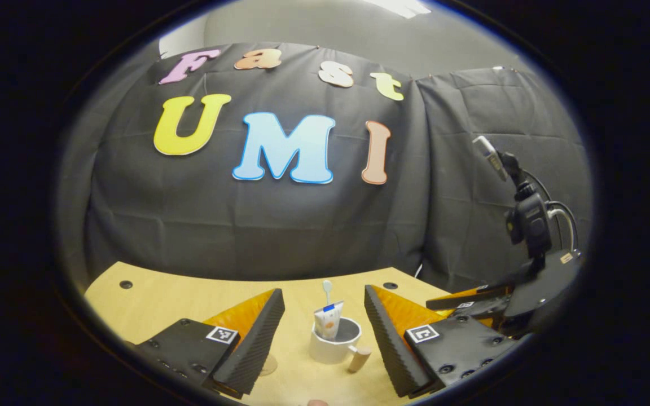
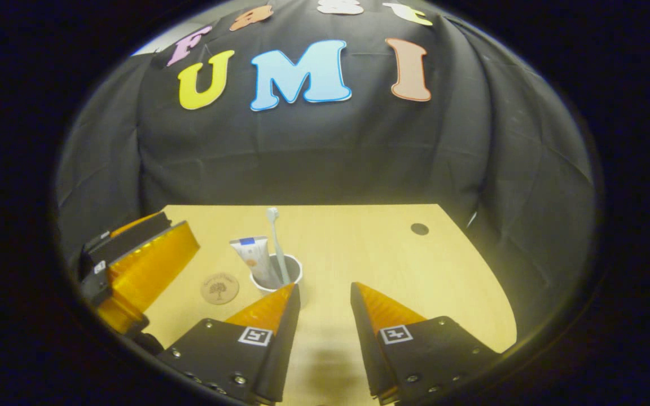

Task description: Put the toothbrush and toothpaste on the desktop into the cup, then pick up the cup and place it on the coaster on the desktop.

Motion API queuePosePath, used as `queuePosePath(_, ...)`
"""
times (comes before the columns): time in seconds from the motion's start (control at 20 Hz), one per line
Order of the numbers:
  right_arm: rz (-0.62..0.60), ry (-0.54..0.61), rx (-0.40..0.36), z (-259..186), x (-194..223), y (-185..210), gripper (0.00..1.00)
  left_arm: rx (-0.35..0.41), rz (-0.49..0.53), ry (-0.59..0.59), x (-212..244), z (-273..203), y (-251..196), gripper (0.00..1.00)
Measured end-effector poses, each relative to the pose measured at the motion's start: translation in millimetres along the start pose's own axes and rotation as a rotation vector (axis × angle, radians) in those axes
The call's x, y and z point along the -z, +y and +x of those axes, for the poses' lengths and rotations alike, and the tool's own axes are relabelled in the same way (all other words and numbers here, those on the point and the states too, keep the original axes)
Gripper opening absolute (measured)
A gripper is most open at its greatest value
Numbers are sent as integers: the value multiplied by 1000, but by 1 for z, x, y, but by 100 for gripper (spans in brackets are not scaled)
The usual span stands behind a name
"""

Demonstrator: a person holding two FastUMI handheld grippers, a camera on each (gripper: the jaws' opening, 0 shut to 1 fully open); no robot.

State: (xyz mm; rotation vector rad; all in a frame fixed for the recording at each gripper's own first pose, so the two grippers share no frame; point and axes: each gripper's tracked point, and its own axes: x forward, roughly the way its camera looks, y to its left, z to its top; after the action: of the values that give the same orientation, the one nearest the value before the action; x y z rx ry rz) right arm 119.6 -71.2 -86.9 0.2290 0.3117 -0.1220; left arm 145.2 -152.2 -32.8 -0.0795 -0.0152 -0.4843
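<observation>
Your left gripper spread wide around the white cup, not touching, toothbrush and toothpaste standing inside it, your right gripper spread too, coaster just beside the cup on the table

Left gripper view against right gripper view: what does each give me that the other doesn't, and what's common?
Left gripper view: the cup's handle, pointing towards the camera, and the right hand-held gripper with its cables at the right edge.

Right gripper view: the coaster's full face, left of the cup and apart from it, and the left hand-held gripper at the left edge.

Both: the cup on the desktop, with toothbrush and toothpaste standing inside.
</observation>
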Motion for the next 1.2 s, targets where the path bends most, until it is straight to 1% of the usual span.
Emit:
queuePosePath(0.1,29,-2,-39,4,0,10,54,-8,-8,9,1,-7,5,92)
queuePosePath(0.2,27,26,-35,10,8,12,54,-17,-25,22,4,-14,10,92)
queuePosePath(0.3,28,74,-59,14,16,20,55,-27,-46,40,10,-18,15,92)
queuePosePath(0.35,30,109,-77,15,20,25,54,-35,-54,49,11,-20,19,96)
queuePosePath(0.4,26,143,-85,18,26,29,54,-43,-61,55,13,-23,23,93)
queuePosePath(0.6,-9,232,-92,22,33,40,54,-70,-77,73,16,-30,38,93)
queuePosePath(0.65,-16,250,-97,22,34,44,54,-77,-80,76,17,-32,42,89)
queuePosePath(0.7,-22,267,-100,24,35,47,54,-83,-83,80,17,-32,44,93)
queuePosePath(0.75,-29,281,-103,25,35,51,54,-90,-84,85,18,-33,47,93)
queuePosePath(0.95,-70,353,-98,32,36,64,54,-106,-87,111,24,-39,57,93)
queuePosePath(1.2,-134,438,-58,47,42,69,54,-121,-104,131,28,-46,69,93)
